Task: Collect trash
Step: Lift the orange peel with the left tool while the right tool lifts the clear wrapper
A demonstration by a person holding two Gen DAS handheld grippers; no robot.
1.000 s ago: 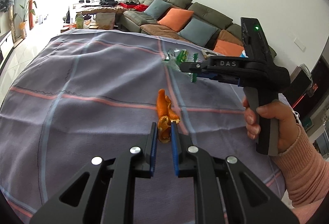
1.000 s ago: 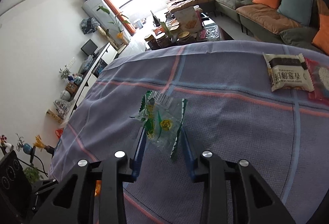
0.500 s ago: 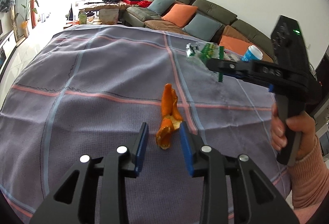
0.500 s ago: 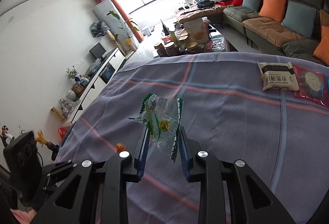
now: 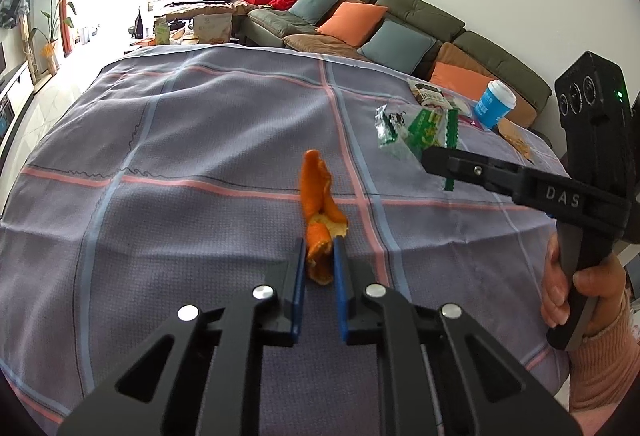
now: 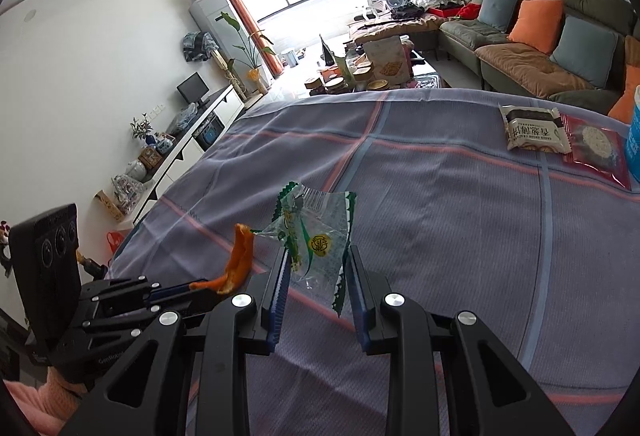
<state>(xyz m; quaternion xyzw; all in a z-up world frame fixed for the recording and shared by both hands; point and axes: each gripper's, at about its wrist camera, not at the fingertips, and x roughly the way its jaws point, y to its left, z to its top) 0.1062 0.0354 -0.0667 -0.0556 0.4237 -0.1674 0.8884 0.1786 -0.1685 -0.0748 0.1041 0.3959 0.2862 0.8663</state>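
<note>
The left gripper (image 5: 319, 264) has its 2 fingers (image 5: 298, 276) pinched on the lower end of an orange peel (image 5: 318, 196), which stands up over the plaid counter (image 5: 180, 140). The right gripper (image 6: 316, 268) clamps a crumpled green-and-clear wrapper (image 6: 316, 232) at a narrow gap — held off the cloth. At 2 o'clock in the right wrist view lie 2 sealed snack packets (image 6: 532, 130) beside a lidded blue paper cup (image 5: 494, 103), contents unseen.

Both grippers' fingers (image 5: 318, 260) (image 6: 316, 268) are clamped, pointing downward.
</note>
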